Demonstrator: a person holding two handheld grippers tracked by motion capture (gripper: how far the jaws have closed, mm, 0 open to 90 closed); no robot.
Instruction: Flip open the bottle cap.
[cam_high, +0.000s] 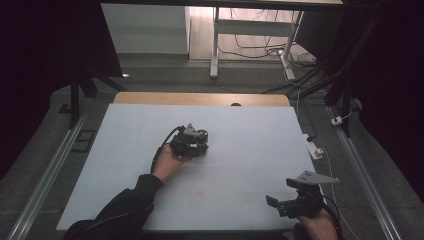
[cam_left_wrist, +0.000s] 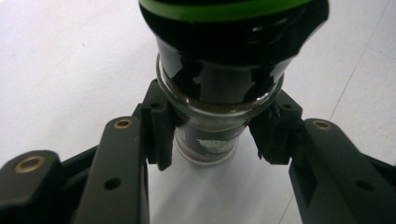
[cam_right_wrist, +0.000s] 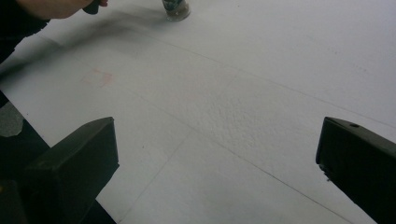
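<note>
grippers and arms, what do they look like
Both grippers are black, each with two blocky jaws. The left gripper trails a black cable and shows brass-coloured screw heads on its jaws; that arm wears a black sleeve. The right gripper carries a grey three-cornered plate on top.

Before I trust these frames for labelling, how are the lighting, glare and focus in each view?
High view: dim, dark corners, the left gripper small against the pale table. Left gripper view: bright highlights glare on the glass jar, its green-rimmed cap cut off at the top. Right gripper view: evenly lit, the open right gripper with soft near jaws, and a blurred shadow near the top left.
</note>
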